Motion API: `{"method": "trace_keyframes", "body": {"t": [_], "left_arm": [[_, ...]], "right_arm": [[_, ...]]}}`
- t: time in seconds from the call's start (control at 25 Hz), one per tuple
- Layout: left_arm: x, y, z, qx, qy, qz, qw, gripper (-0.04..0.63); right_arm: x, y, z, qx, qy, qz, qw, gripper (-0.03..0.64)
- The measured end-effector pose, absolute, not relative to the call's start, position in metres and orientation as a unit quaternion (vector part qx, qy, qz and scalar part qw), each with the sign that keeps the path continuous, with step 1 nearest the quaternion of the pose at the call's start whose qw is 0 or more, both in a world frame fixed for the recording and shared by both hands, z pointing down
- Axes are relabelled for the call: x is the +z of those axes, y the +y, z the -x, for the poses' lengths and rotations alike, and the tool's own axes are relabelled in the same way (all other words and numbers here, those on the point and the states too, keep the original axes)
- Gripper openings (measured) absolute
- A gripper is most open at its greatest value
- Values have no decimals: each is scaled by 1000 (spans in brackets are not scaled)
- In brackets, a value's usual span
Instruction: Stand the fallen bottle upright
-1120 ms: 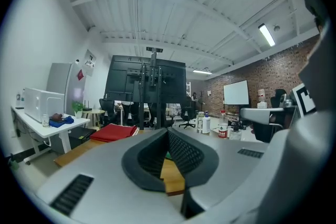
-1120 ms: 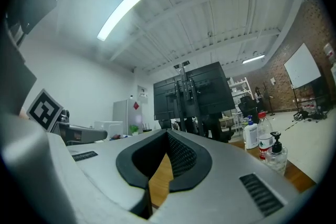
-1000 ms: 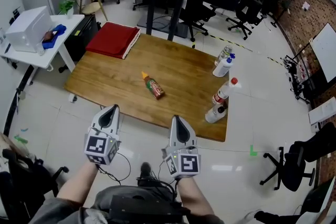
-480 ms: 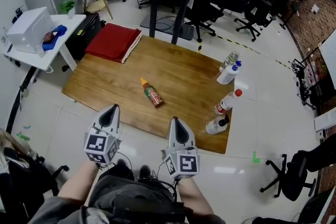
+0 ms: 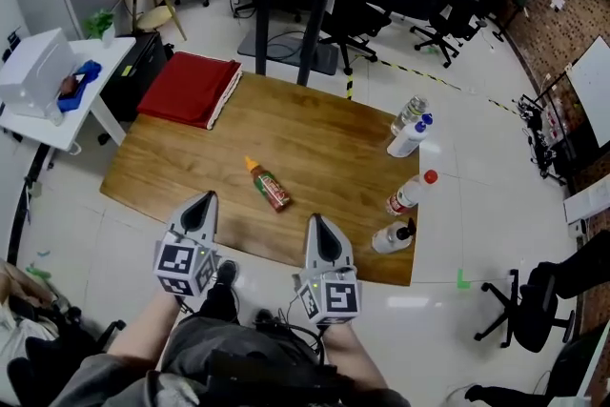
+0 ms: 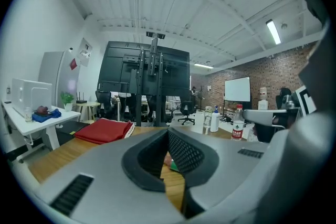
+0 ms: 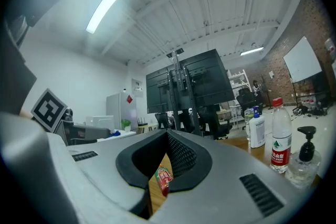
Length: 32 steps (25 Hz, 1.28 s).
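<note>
Well: sauce bottle (image 5: 266,187) lies on its side mid-table (image 5: 324,138) | left gripper (image 5: 202,200) and right gripper (image 5: 317,221) both closed, empty, short of the table's near edge | likely light, slick plastic; grip the labelled body.

an office — swivel chairs (image 5: 536,298), a whiteboard (image 5: 591,76), a white desk (image 5: 92,98)

The person is holding the left gripper (image 5: 201,202) and right gripper (image 5: 317,224) side by side, pointing forward, jaws closed and empty.
</note>
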State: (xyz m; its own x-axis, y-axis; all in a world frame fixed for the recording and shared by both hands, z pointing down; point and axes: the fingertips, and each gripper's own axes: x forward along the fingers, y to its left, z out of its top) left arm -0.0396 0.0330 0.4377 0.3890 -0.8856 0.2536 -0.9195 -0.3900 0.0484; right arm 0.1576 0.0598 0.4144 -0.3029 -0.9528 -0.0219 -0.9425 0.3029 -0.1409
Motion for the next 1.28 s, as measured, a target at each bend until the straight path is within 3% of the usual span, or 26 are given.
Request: {"method": "trace_keyframes", "body": {"t": [0.64,1.2,1.28], "left_arm": [[490,-112,94,102,-488,-854,150,23],[530,-172,114,137,-430,-872,188,23],[534,-178,117,142,-418,-876,192,23]], "right_arm": [[462,-86,-68,-74,797,597,-43,2],[525,-154,-10,-167,795,553,-183,3],[531,-162,-7,-167,786,557,-208,39]]}}
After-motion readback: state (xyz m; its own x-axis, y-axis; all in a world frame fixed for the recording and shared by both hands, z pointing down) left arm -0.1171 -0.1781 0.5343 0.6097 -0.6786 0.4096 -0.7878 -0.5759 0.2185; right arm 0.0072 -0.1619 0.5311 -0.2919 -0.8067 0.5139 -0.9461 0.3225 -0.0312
